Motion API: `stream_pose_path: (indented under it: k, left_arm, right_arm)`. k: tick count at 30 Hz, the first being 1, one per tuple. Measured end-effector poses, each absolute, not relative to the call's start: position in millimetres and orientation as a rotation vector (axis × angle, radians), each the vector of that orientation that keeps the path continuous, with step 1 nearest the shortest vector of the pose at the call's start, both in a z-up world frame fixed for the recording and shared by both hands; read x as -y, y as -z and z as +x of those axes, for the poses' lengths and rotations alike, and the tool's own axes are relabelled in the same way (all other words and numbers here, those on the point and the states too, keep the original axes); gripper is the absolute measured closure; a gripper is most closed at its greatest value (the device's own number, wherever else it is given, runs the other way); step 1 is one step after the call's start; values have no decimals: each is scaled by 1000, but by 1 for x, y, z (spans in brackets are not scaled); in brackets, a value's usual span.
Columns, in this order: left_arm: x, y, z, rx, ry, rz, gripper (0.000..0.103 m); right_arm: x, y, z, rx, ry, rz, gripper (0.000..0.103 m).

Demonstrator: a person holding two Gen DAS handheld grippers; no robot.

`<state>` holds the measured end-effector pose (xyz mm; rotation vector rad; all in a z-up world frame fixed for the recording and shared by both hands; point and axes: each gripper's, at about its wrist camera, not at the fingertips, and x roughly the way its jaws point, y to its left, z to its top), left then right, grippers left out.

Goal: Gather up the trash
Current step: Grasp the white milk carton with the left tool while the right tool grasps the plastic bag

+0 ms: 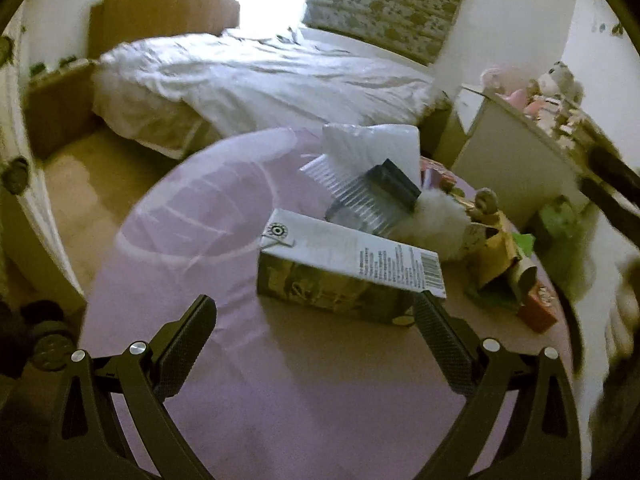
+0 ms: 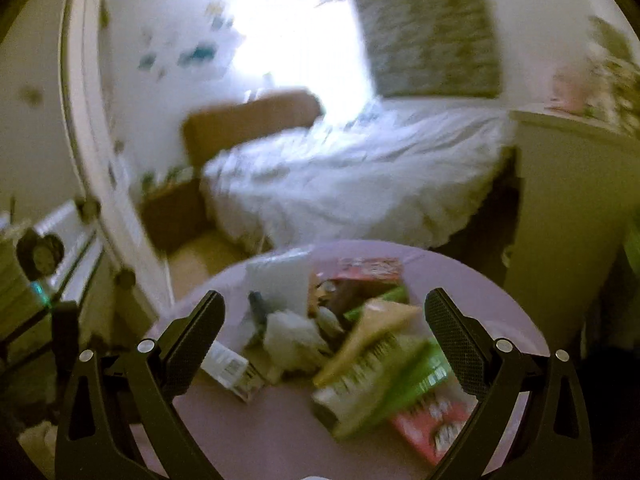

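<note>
A pile of trash lies on a round pink table (image 1: pixel 248 360). In the left wrist view a long white and gold carton (image 1: pixel 348 268) lies nearest, with a clear ribbed plastic box (image 1: pixel 360 196), a white fluffy ball (image 1: pixel 440 220), a torn brown carton (image 1: pixel 496 248) and a small red box (image 1: pixel 538 308) behind it. My left gripper (image 1: pixel 316 316) is open and empty just short of the carton. In the blurred right wrist view my right gripper (image 2: pixel 324 312) is open and empty over green and cream packaging (image 2: pixel 384 368), a red box (image 2: pixel 436 428) and the carton's end (image 2: pixel 232 368).
A bed with a white duvet (image 1: pixel 260 76) stands beyond the table, with a brown headboard (image 1: pixel 160 12). A white cabinet (image 1: pixel 516 168) with soft toys on top stands right of the table. A white door (image 2: pixel 104 160) is at the left. Beige carpet (image 1: pixel 92 192) lies between table and bed.
</note>
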<state>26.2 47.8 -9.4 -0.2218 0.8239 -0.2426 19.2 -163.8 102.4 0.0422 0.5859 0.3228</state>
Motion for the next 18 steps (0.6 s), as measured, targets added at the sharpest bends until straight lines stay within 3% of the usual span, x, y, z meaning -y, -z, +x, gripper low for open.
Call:
stream_pose_path:
  k: [6,13,15,17,18]
  left_arm:
    - [-67,1,49,-871,343,-366,5]
    - [-56,-17,67,-742,526,50,5]
    - [-47,-14,68,-728,624,193,5]
    - [-36,-8,75,-750,668,303,5]
    - [-30,-4,76,-755,704,363,5]
  right_arm:
    - [116,-92,111,-796,-379,-27,19]
    - [90,-43,184,-1050,-460,9,24]
    - [89,-30,196,-1118,-519,59,32]
    - [90,-22,200,-1156,-565,98,50]
    - [90,-21,199,-1158,-580,98,54]
